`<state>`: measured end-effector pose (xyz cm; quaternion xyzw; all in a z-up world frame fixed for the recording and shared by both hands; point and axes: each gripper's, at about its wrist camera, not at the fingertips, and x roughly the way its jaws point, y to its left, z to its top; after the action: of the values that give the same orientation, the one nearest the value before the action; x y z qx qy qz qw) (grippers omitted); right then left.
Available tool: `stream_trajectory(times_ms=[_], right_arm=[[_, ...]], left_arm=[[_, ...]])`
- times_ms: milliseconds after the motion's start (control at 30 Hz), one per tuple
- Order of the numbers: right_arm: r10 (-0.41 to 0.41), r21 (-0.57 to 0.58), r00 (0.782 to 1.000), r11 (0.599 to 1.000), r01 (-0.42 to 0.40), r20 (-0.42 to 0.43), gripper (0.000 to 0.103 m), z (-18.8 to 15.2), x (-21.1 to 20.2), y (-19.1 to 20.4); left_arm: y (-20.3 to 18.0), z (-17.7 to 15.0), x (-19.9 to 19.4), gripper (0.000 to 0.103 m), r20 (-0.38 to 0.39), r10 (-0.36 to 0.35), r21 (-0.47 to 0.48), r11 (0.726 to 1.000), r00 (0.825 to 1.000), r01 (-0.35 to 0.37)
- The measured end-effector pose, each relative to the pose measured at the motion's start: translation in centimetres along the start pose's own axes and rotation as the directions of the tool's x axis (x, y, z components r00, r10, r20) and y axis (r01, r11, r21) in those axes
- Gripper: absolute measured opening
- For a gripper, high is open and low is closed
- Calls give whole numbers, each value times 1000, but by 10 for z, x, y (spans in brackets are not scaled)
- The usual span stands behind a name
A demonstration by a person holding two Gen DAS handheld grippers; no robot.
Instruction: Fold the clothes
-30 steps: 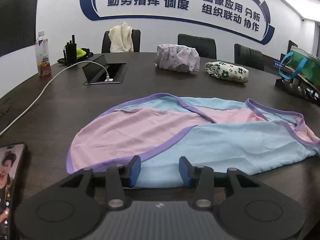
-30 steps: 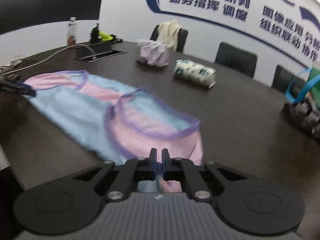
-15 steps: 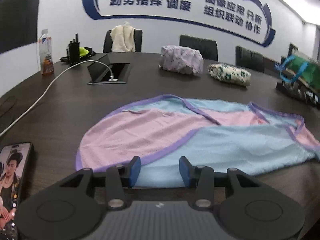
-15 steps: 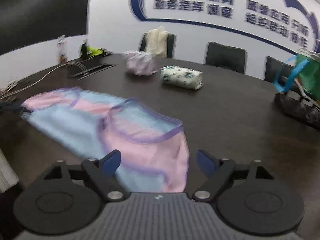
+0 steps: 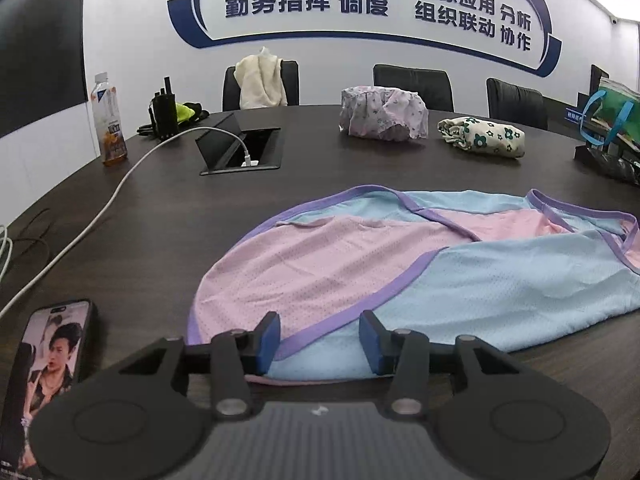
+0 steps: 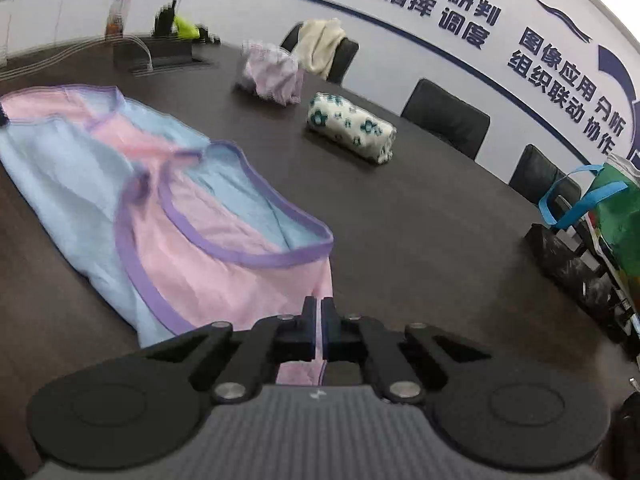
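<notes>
A pink and light-blue mesh garment (image 5: 400,264) with purple trim lies spread flat on the dark table (image 5: 160,216). My left gripper (image 5: 319,338) is open, its blue pads straddling the near hem where the purple band crosses. In the right wrist view the same garment (image 6: 168,208) stretches away to the left. My right gripper (image 6: 319,322) is shut on the garment's near pink corner, and pink cloth shows in the slit between its fingers.
A phone (image 5: 50,364) lies at the left front. A white cable (image 5: 100,216) runs to an open socket box (image 5: 244,146). A bottle (image 5: 108,120), a crumpled floral cloth (image 5: 382,118), a rolled flowered cloth (image 5: 480,138) and a green bag (image 6: 612,216) sit farther off.
The right gripper opened half a second ago and has now shut again on the garment's pink corner. The left gripper stays open and has shifted slightly rightward along the hem.
</notes>
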<state>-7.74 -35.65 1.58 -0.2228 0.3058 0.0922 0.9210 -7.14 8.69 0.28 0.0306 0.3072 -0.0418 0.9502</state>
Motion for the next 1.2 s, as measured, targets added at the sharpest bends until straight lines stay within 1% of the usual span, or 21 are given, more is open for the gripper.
stream_trajectory(times_ms=[33,67,100,133,167,200,333,367,433,467,500,633,767,833,933,967,1033,1067,1100,1167,1200], right_arm=[[6,24,1000,1000,-6,-4,7,-2,-1,-2],[34,75,999,997,-34,1,14,-5,-4,-8],[85,135,996,987,-87,18,34,-9,-12,-17],[130,179,990,974,-136,45,46,-14,-21,-24],[166,212,983,961,-178,76,52,-18,-30,-29],[179,218,978,956,-198,103,51,-21,-38,-31],[222,222,966,943,-247,132,51,-27,-53,-29],[230,220,965,942,-254,127,46,-27,-52,-28],[229,193,966,949,-248,118,27,-24,-50,-24],[228,179,967,953,-245,113,2,-22,-48,-22],[227,165,968,956,-243,108,1,-21,-47,-20],[214,112,972,968,-225,97,1,-14,-44,-14],[105,61,988,992,-113,116,1,2,-35,-24],[97,26,992,995,-99,76,1,6,-19,-20],[88,-67,996,994,-89,-29,5,5,3,-4],[71,-97,996,993,-75,-47,10,4,5,3],[25,-122,999,992,-30,-44,32,2,3,8],[2,-111,1000,994,-5,-28,47,3,-2,6],[-20,-92,1000,996,19,-4,50,4,-7,2],[-64,-48,997,997,66,41,49,8,-18,-3],[-85,-18,994,996,86,63,47,11,-23,-4]], left_arm=[[0,0,0,45,0,0,0,1000,1000,0],[0,0,0,45,0,1,3,1000,1000,-1],[0,0,0,45,0,1,5,1000,1000,-1],[0,0,0,46,1,1,9,1000,1000,-1],[0,0,0,46,2,0,12,1000,1000,0],[0,0,0,46,1,-1,12,1000,1000,1],[1,1,0,46,-5,-10,8,1000,1000,10],[1,1,0,46,-4,-12,9,1000,1000,12],[0,0,-1,46,0,-15,13,1000,1000,15],[0,-1,-1,46,0,-15,17,1000,1000,15],[0,-1,-2,46,1,-15,20,1000,1000,15],[1,-1,-2,50,-4,-13,12,1000,1000,13],[2,-1,-1,52,-3,-10,4,1000,1000,10],[2,-2,-1,52,0,-6,3,1000,1000,6],[6,-1,-4,52,6,-4,-13,1000,1000,4],[9,0,-6,51,9,-5,-26,1000,1000,5],[15,1,-9,51,15,-5,-50,999,1000,6],[20,2,-12,51,21,-5,-68,998,1000,6],[27,4,-17,51,30,-3,-92,996,1000,6],[39,5,-24,51,39,-9,-120,993,999,13],[43,6,-26,52,38,-22,-124,992,999,26]])
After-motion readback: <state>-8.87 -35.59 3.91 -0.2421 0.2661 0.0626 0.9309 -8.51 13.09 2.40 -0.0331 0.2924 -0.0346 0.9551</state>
